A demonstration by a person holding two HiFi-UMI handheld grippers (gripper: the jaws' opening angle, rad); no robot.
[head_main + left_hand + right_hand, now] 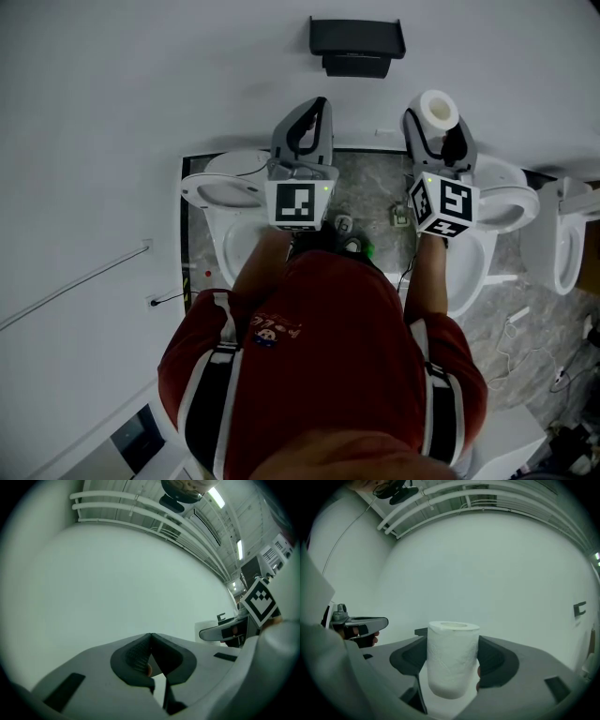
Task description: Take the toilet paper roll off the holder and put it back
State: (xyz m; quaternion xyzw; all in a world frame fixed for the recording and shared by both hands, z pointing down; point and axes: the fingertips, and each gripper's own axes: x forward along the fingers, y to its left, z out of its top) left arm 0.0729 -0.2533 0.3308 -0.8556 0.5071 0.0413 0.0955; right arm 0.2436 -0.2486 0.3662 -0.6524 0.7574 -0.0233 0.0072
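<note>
My right gripper (451, 644) has its jaws set wide and clamped on the toilet paper roll (452, 660). One pad presses each side, and the roll stands upright with its hollow core facing up. My left gripper (151, 637) has its jaws closed tip to tip with nothing between them, and it points at the bare white wall (117, 573).

In the head view both grippers are held out in front of me side by side, well apart, with the roll in the right one. The black holder (356, 47) sits on the wall ahead, between and beyond the two grippers, and I see no roll on it.

I judge the first half done, since the roll is off the holder and in my grip. What is left is carrying it to the holder, seating it there, and releasing it.
</note>
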